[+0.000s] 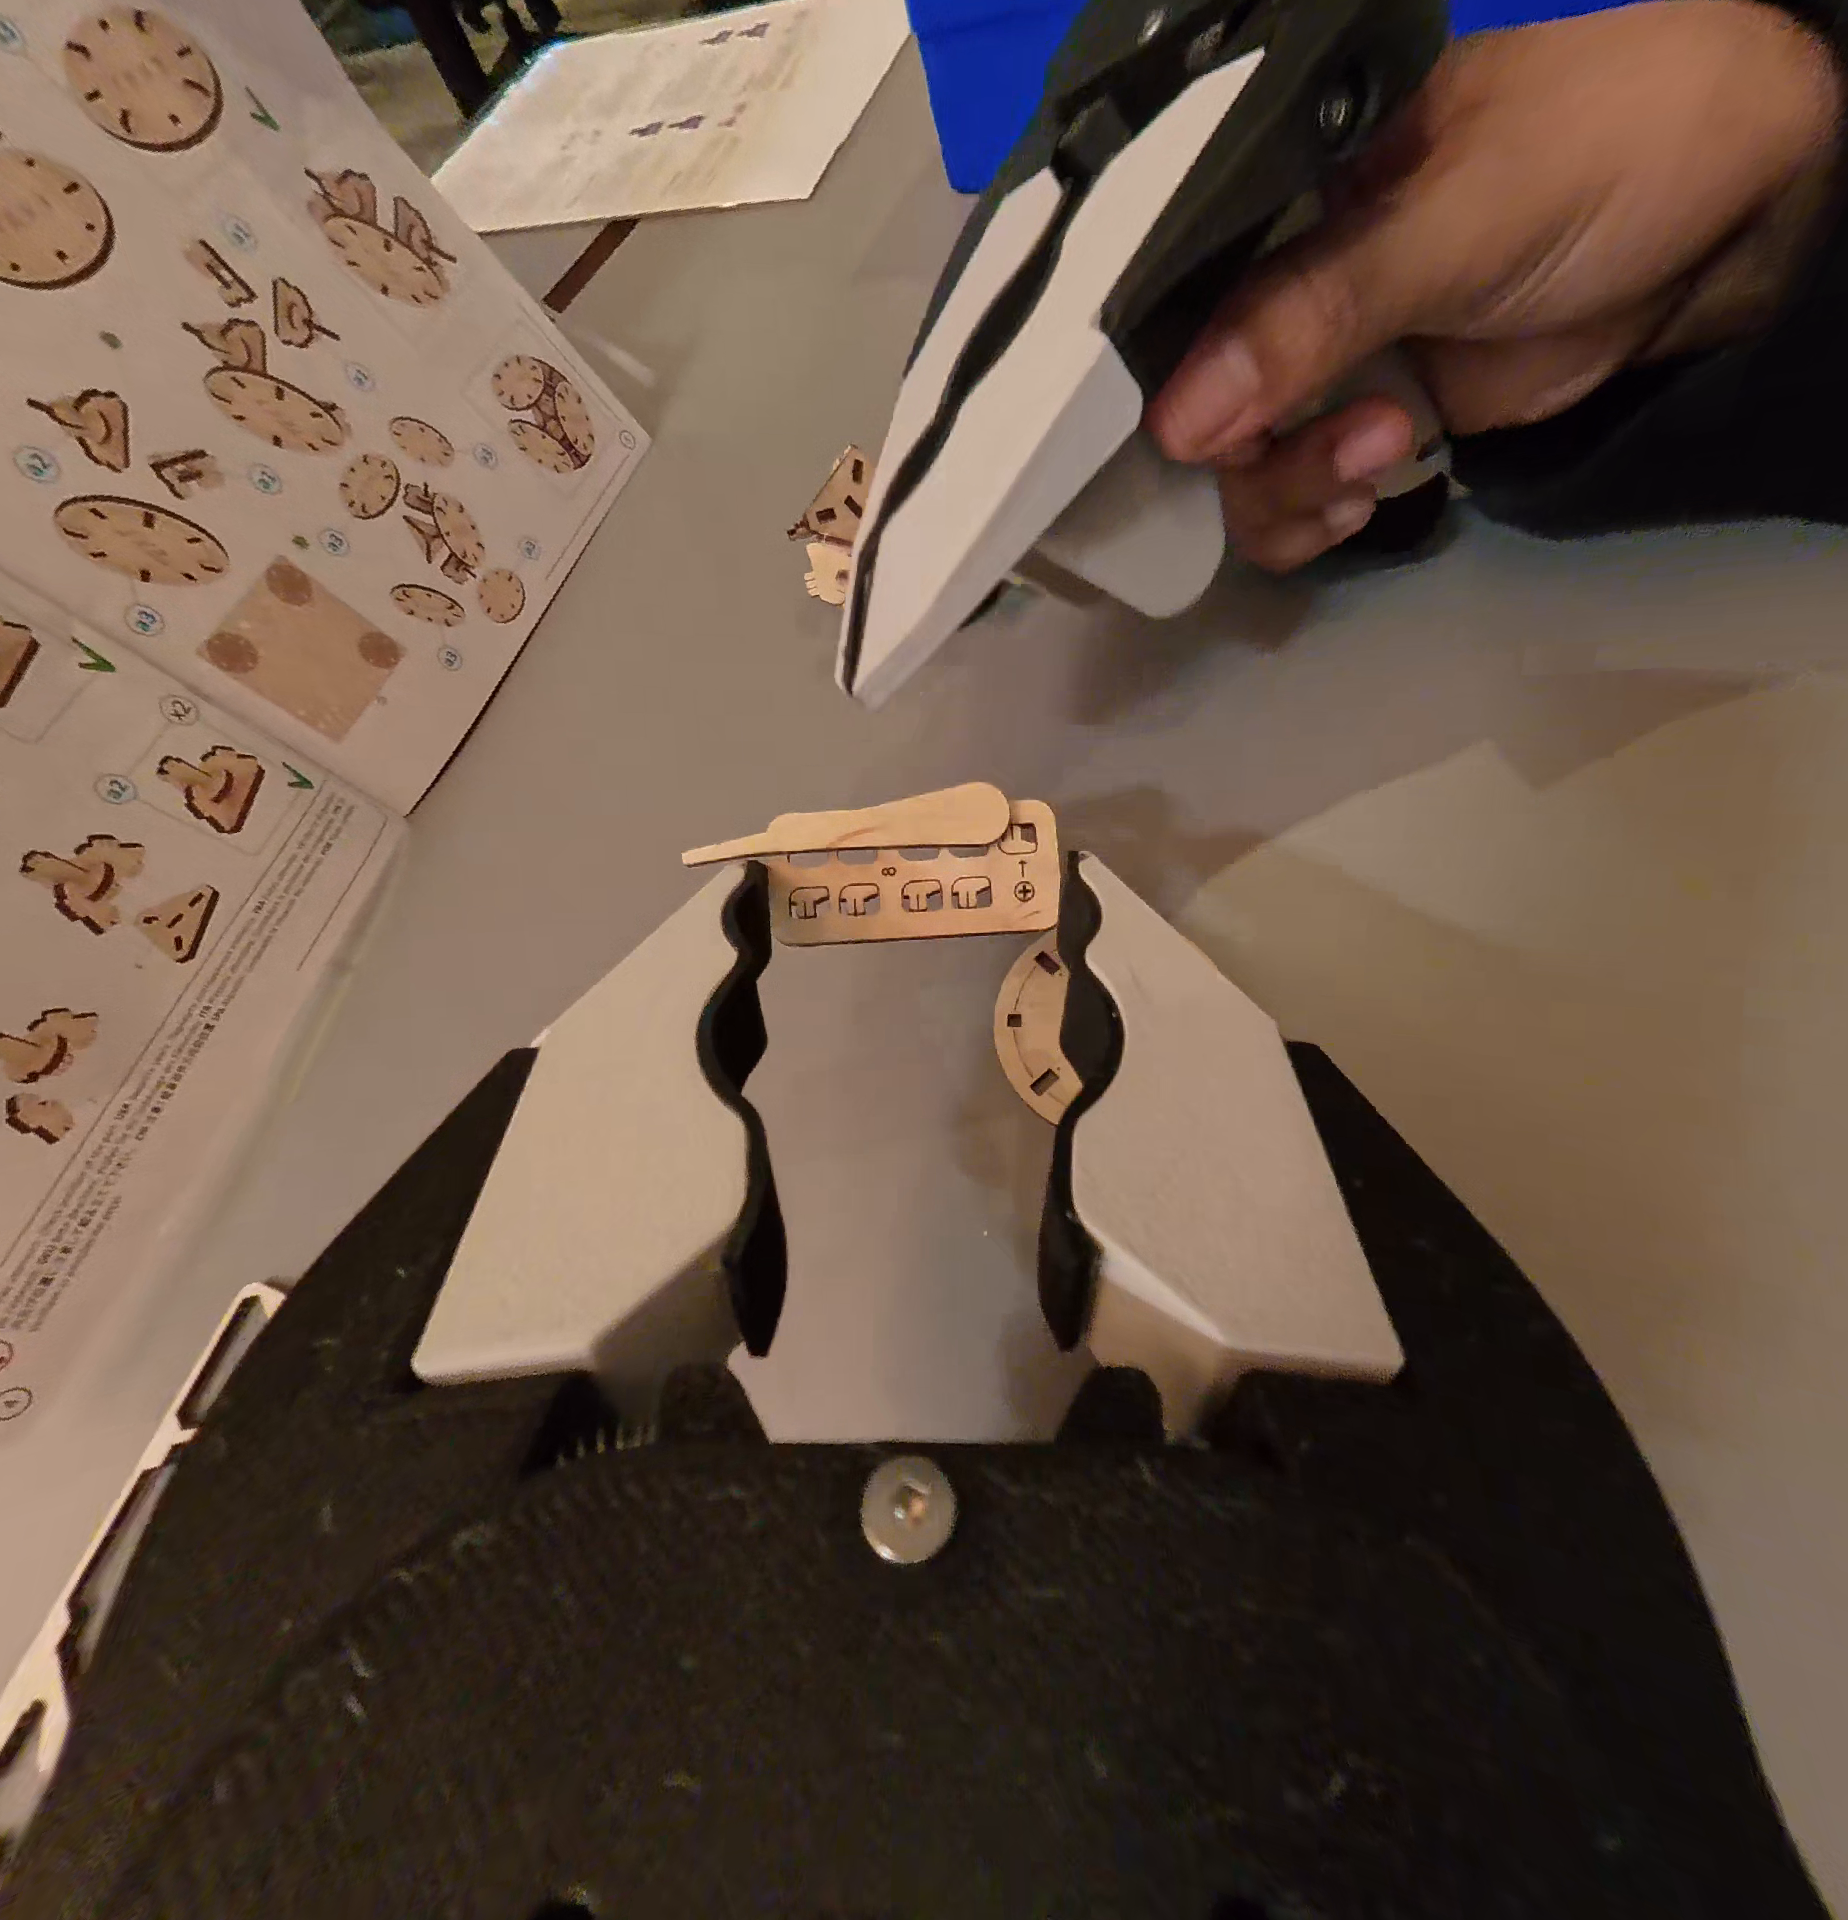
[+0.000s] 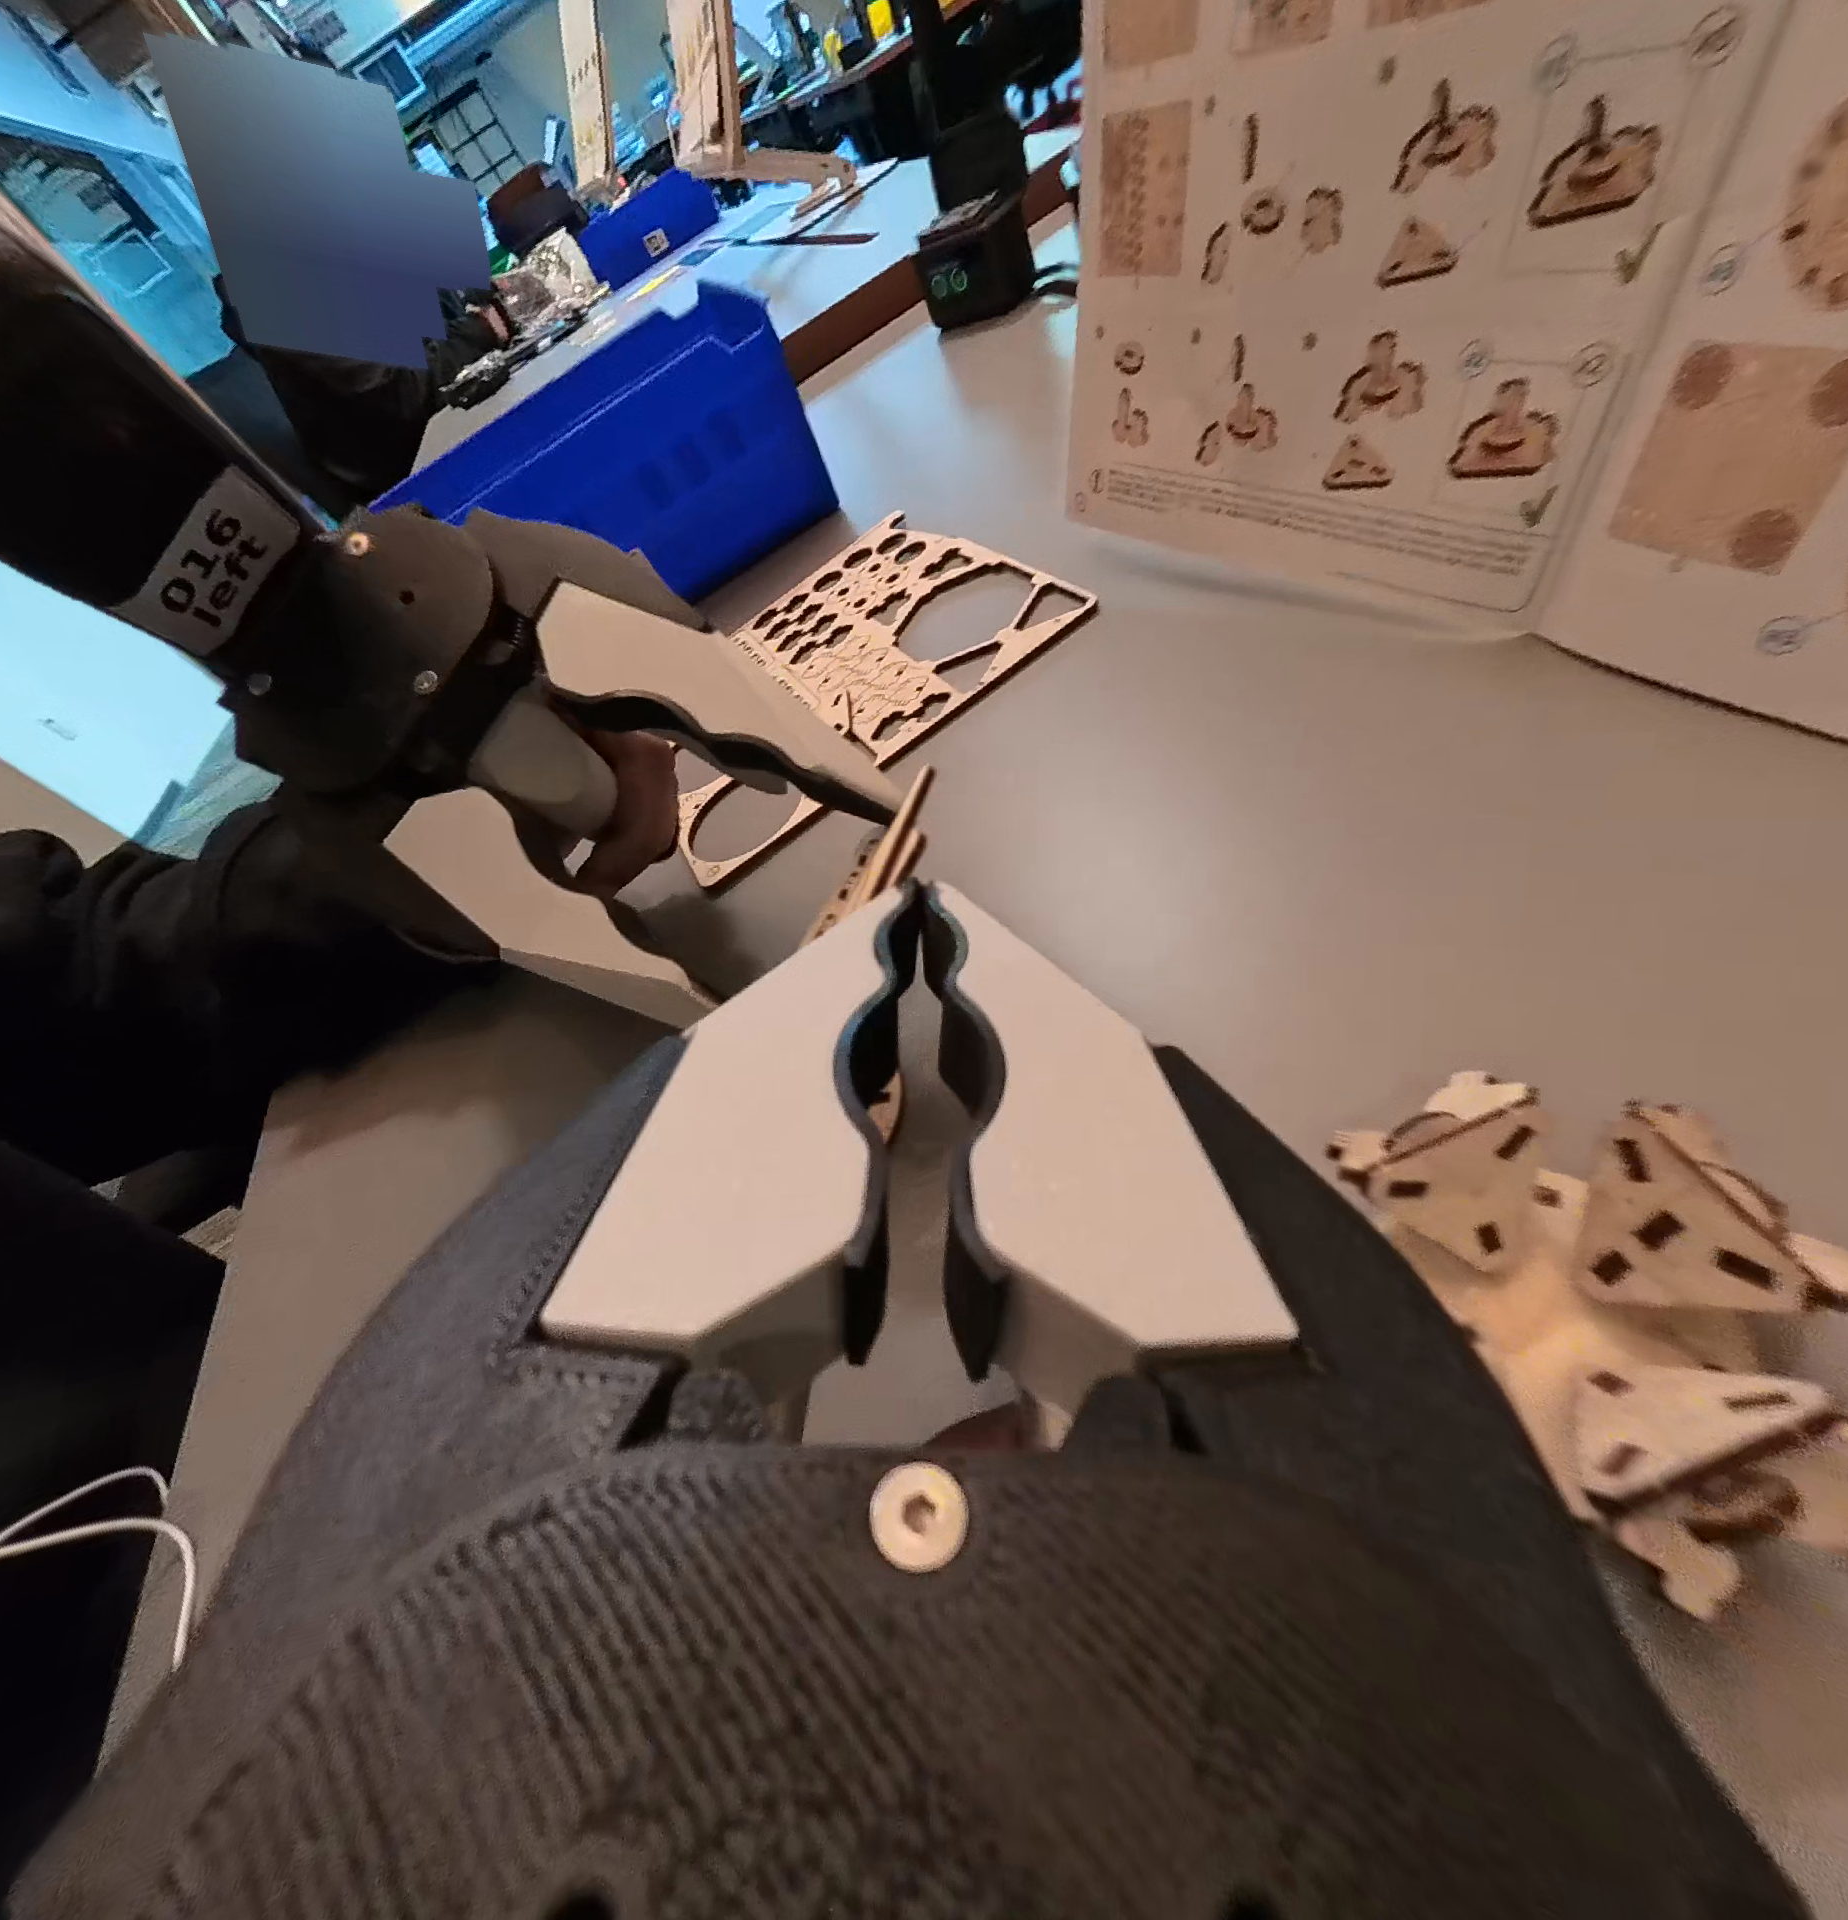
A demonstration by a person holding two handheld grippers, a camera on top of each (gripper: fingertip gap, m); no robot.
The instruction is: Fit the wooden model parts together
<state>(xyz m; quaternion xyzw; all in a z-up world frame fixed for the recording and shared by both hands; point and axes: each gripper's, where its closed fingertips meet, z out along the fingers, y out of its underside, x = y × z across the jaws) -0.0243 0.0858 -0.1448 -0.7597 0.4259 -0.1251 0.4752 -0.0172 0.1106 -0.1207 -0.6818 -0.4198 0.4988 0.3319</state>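
Grey table [image 1: 1419,1039] carried everything. An open manual [image 1: 224,468] stood at the left of the left wrist view, and a loose paper [image 1: 671,114] lay beyond it.

Container: a blue bin [image 2: 639,436] sat at the table's far side. Its contents could not be seen from either view.

A punched-out wooden sheet [image 2: 961,623] lay flat in front of the bin. Built wooden pieces [image 2: 1585,1299] were clustered on the table just right of the right tongs.

Left tongs [image 1: 912,894] stood wide, with a small wooden card [image 1: 915,904] upright between the tips and its two short edges against the pads. A wooden stick [image 1: 878,826] lay across the card's top edge, its thin end reaching past the left fingertip; what held it there could not be told. A disc [image 1: 1024,1029] showed partly, just inside the right finger.

Right tongs [image 1: 855,681] were closed tip to tip, nothing seen between them. They pointed down, above the stick and apart from it.

The right hand [image 1: 1522,291] was wrapped round its handle. The left hand [image 2: 629,790] gripped its handle low, near the table.
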